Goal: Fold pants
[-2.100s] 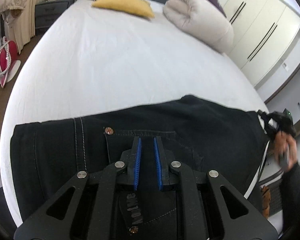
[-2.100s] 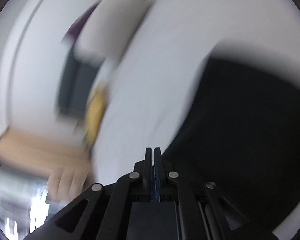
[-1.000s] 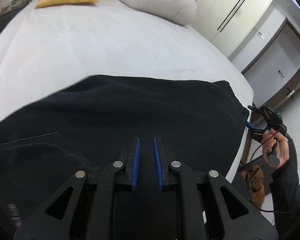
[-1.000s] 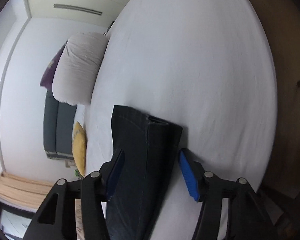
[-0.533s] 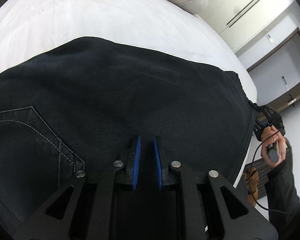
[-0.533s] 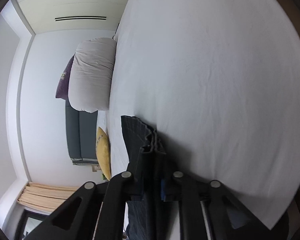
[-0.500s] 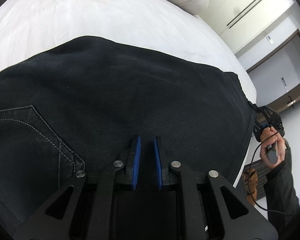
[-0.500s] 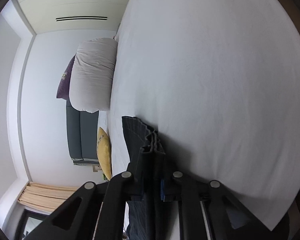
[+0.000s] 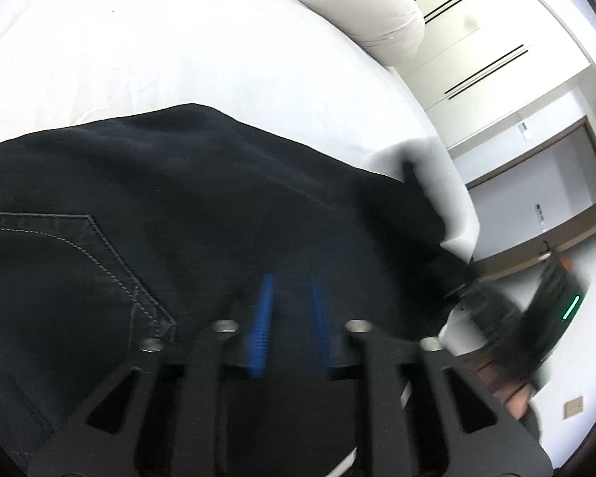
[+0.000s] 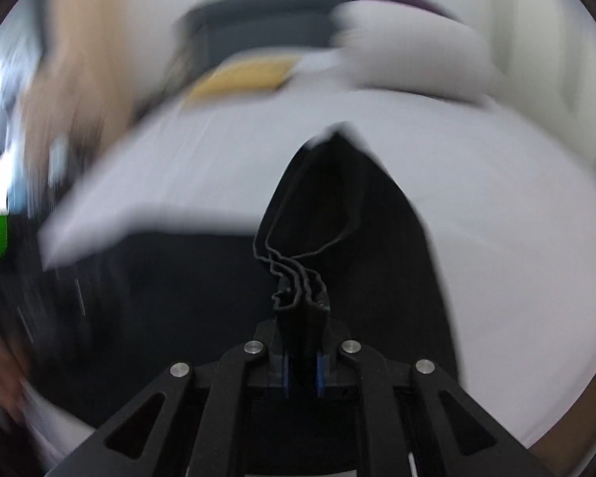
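Note:
Black pants point(image 9: 218, 206) lie spread across the white bed point(image 9: 139, 47), back pocket stitching at the left. My left gripper point(image 9: 288, 298) hovers low over the pants' middle with its blue pads slightly apart and nothing between them. My right gripper point(image 10: 301, 342) is shut on the bunched leg-hem end of the pants point(image 10: 298, 278) and holds it lifted above the bed point(image 10: 516, 218). The right gripper and hand point(image 9: 516, 318) also show blurred at the bed's right edge in the left wrist view.
A grey-white pillow point(image 9: 357, 4) and a yellow cushion point(image 10: 242, 75) lie at the head of the bed. White wardrobe doors point(image 9: 476, 31) and a doorway point(image 9: 544, 190) stand beyond the bed's right side. The right wrist view is motion-blurred.
My right gripper closed on the leg hems and has swung them up and around, toward the bed's head. My left gripper has opened a little and shifted slightly.

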`<state>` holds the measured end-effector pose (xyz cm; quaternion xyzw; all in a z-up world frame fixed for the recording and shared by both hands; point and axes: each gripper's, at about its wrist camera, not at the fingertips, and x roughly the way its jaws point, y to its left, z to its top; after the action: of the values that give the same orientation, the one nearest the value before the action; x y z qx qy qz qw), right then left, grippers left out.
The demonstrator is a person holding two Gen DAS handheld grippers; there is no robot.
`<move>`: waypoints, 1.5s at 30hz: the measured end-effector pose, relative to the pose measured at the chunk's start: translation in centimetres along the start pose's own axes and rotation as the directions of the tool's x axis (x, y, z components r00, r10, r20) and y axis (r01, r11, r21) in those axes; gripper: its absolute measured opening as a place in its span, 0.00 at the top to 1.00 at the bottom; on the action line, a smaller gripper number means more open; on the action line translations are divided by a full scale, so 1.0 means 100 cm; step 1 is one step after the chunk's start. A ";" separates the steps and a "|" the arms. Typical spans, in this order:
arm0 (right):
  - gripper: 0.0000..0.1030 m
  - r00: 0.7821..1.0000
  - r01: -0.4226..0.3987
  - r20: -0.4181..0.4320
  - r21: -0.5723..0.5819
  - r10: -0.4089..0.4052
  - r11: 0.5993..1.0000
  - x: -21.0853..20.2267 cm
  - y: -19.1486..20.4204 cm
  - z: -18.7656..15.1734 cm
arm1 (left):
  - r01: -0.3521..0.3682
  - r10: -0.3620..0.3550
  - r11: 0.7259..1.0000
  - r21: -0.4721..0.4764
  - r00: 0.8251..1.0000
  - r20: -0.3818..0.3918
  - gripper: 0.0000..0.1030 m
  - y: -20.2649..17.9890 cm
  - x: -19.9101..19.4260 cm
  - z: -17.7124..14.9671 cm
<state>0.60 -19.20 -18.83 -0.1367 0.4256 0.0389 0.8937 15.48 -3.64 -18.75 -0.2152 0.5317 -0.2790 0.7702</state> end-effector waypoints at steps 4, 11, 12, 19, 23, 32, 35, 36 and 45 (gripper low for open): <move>0.90 0.995 0.097 -0.009 -0.113 -0.098 0.989 0.009 0.026 -0.007 | 0.035 -0.035 0.999 -0.034 0.999 0.012 0.19 -0.004 0.002 0.000; 0.90 0.979 0.179 0.135 -0.176 -0.156 0.968 -0.037 0.052 0.004 | 0.152 -0.164 0.979 -0.139 0.983 -0.079 0.19 -0.007 0.022 0.013; 0.90 0.976 0.189 0.147 -0.203 -0.161 0.961 -0.041 0.061 0.005 | 0.169 -0.183 0.975 -0.147 0.979 -0.088 0.19 -0.012 0.026 0.017; 0.90 0.978 0.157 0.175 -0.289 -0.109 0.944 -0.045 0.103 0.000 | 0.187 -0.215 0.968 -0.166 0.960 -0.178 0.28 -0.007 0.037 0.041; 0.90 0.981 0.136 0.176 -0.339 -0.079 0.931 -0.046 0.117 0.002 | 0.143 -0.164 0.984 -0.110 0.961 -0.222 0.86 0.000 0.038 0.048; 0.90 0.988 0.059 0.156 -0.449 0.013 0.891 -0.041 0.162 0.007 | 0.043 -0.041 0.999 0.007 0.981 -0.192 0.91 0.011 -0.001 0.049; 0.90 0.990 0.027 0.136 -0.453 0.040 0.891 -0.039 0.162 0.009 | 0.026 -0.026 1.000 -0.004 0.981 -0.194 0.91 0.027 -0.011 0.039; 0.90 0.991 0.019 0.129 -0.457 0.046 0.889 -0.036 0.163 0.010 | 0.019 -0.020 1.000 -0.007 0.980 -0.198 0.91 0.033 -0.012 0.036; 0.84 0.993 -0.096 0.027 -0.394 0.116 0.914 -0.014 0.168 0.011 | -0.021 0.019 1.000 -0.011 0.983 -0.183 0.88 0.062 -0.017 0.005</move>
<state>-2.58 -2.70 -20.59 -0.2887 0.3935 0.1750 0.8551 16.74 2.13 -21.28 -0.1881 0.6040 -0.2864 0.7196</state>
